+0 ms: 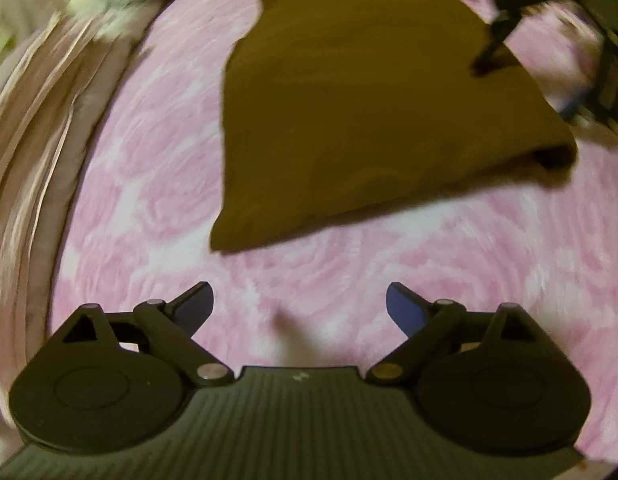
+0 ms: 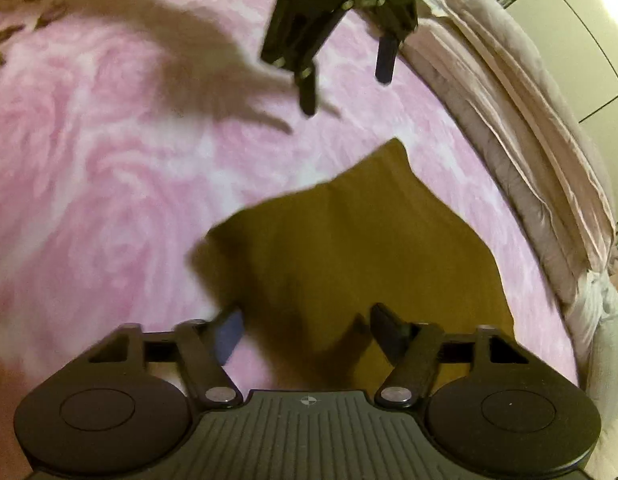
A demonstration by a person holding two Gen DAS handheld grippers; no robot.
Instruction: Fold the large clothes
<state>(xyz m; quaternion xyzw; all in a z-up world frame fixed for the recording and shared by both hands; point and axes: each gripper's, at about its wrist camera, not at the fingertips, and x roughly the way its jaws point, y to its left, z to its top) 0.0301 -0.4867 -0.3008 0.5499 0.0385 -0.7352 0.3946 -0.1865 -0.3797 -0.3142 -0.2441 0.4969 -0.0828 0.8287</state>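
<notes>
An olive-brown garment lies folded into a rough wedge on the pink rose-patterned bedsheet. My left gripper hovers over bare sheet just short of the garment's near edge, jaws wide open and empty. In the right wrist view the same garment lies under my right gripper. Its jaws stand partly apart over the cloth's near corner, and the pads are not visibly pressing on the cloth. The left gripper shows at the top of that view, open above the sheet. The right gripper is a dark blur at the garment's far side.
A stack of folded pale pink-grey bedding runs along one side of the bed, also visible as bedding at the right. A cream wall or cupboard front stands behind it. A dark leaf print marks the sheet's far left corner.
</notes>
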